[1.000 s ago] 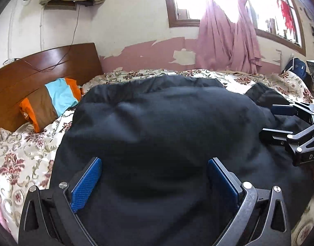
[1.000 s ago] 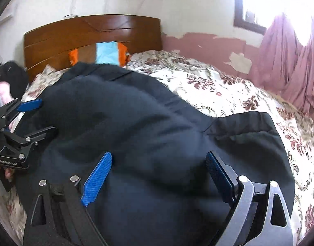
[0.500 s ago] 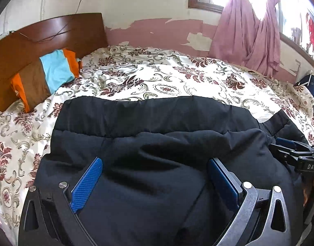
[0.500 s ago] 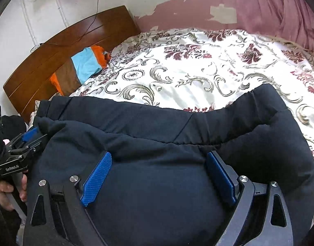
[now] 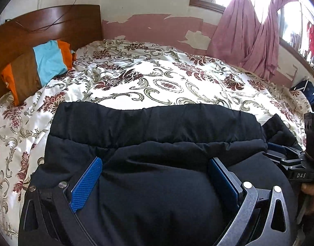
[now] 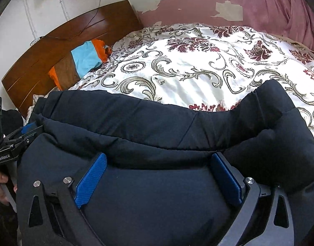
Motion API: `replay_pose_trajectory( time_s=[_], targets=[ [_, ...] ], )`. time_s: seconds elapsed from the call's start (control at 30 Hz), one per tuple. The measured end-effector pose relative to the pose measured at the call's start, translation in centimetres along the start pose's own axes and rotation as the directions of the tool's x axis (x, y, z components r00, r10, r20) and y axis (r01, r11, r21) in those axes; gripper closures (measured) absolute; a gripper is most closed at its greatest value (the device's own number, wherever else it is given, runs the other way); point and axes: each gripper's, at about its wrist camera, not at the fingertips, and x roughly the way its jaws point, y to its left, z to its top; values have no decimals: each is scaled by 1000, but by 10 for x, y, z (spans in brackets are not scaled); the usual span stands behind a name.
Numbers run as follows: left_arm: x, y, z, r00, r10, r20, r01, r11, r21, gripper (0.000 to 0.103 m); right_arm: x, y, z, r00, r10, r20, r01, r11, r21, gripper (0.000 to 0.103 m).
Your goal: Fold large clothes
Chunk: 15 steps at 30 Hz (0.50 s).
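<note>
A large black padded garment (image 5: 157,135) lies on the near part of the bed, and it shows in the right wrist view (image 6: 157,127) too. A folded layer bulges between the fingers of each gripper. My left gripper (image 5: 154,164) stands wide open over the garment's left part, blue pads apart. My right gripper (image 6: 159,160) is also wide open over the right part. Each gripper appears at the edge of the other view: the right gripper (image 5: 288,160) and the left gripper (image 6: 19,137). A sleeve (image 6: 280,110) lies at the right.
The bed has a white floral cover (image 5: 157,78) and a wooden headboard (image 5: 54,24). A folded orange, brown and blue cloth (image 5: 40,65) lies by the headboard. Pink curtains (image 5: 249,34) hang at the window on the right.
The raised black garment has come down toward me onto the bed, folded over itself. The floral cover behind it is now uncovered. Both grippers tilted downward and stayed open.
</note>
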Motion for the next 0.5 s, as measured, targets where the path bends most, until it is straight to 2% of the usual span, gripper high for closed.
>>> replay_pose_trajectory(
  time_s=[0.23,0.5],
  targets=[
    [2,-8,-6,998,49,38,-50,998,31,0,4,0,-1,1000,-11,0,11,1000,-8,2],
    [4,-9,-10,996,71,55,-73,996,40,0,6,3,-3,999,-40,4,40,999,-23,2]
  ],
)
